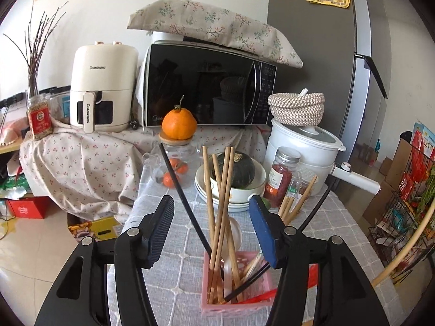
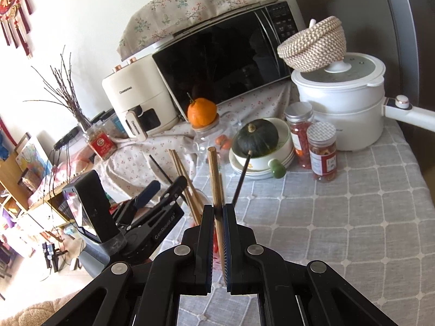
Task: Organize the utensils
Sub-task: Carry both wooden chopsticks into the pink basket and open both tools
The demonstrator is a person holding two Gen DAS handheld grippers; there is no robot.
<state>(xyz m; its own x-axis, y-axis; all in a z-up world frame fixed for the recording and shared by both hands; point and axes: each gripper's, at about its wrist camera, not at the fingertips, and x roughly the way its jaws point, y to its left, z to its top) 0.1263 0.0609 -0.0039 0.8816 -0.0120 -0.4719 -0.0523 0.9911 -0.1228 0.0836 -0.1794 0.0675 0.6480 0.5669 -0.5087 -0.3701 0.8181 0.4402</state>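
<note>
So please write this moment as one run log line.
left gripper: open over pink basket | right gripper: shut on wooden chopstick

I can't see the lower end of the wooden chopstick (image 2: 216, 184): it's buried between the right gripper's (image 2: 217, 247) pads. Pink basket (image 1: 212, 303) near wall is cut by my left view's bottom edge; right finger (image 1: 265, 233) covers its right corner. Spoon (image 1: 235, 233) bowl sits mostly behind the chopsticks (image 1: 220, 206). Jar labels too small to read.
</note>
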